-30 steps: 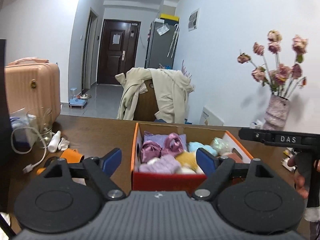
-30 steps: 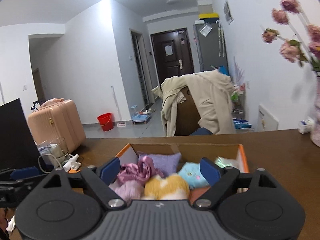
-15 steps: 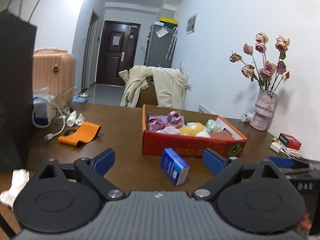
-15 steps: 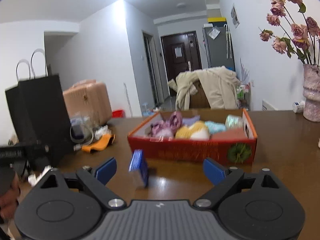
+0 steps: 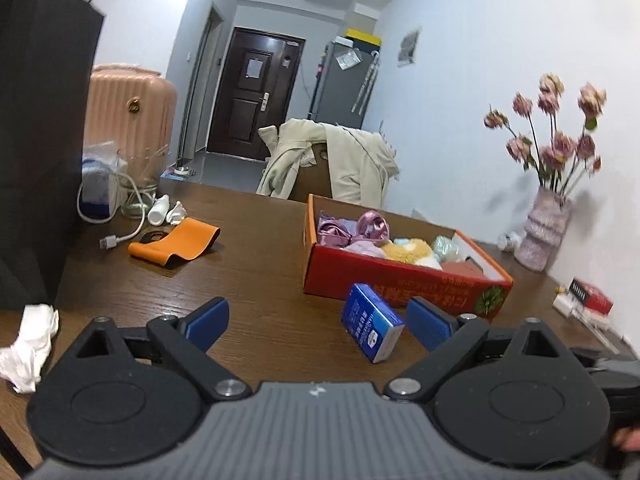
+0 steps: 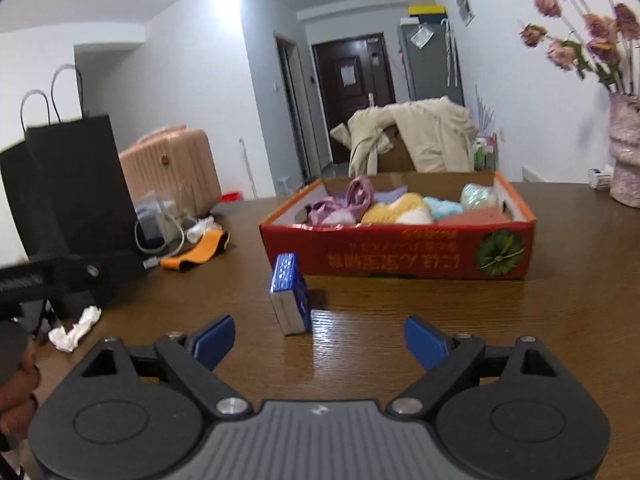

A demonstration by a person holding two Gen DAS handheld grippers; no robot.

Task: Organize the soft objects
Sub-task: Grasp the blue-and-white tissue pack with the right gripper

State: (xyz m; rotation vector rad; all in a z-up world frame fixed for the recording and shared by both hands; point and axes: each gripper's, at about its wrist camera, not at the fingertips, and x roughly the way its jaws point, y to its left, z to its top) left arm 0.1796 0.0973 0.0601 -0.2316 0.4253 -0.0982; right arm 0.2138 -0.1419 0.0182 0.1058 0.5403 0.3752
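Nearest to me, the left gripper [image 5: 316,322] stood with its blue-padded jaws spread wide and nothing between them, low over the dark brown wooden table [image 5: 256,280]. The right gripper [image 6: 316,340] was empty too, its jaws easing inward around bare tabletop.

Just ahead of both tools stood a small blue and white cardboard packet [image 6: 290,294], a little left of centre for the right gripper and toward the right finger of the left one. It touched neither.

Beyond the packet sat the red open-topped cardboard box [image 6: 400,256], and inside it lay the soft objects: pink and purple satin scrunchies [image 6: 352,200], a fuzzy yellow and white plush piece [image 6: 400,210], and pale blue and green fluffy bits [image 6: 460,202]. Off to the left of the tools lay a crumpled white tissue [image 5: 30,344] and, farther on, an orange curved strap [image 5: 176,242].

By my reckoning the box was already filled and the sorting near its end, or between items. The next move would call for choosing a remaining loose piece, perhaps the tissue, and centring open jaws on it.
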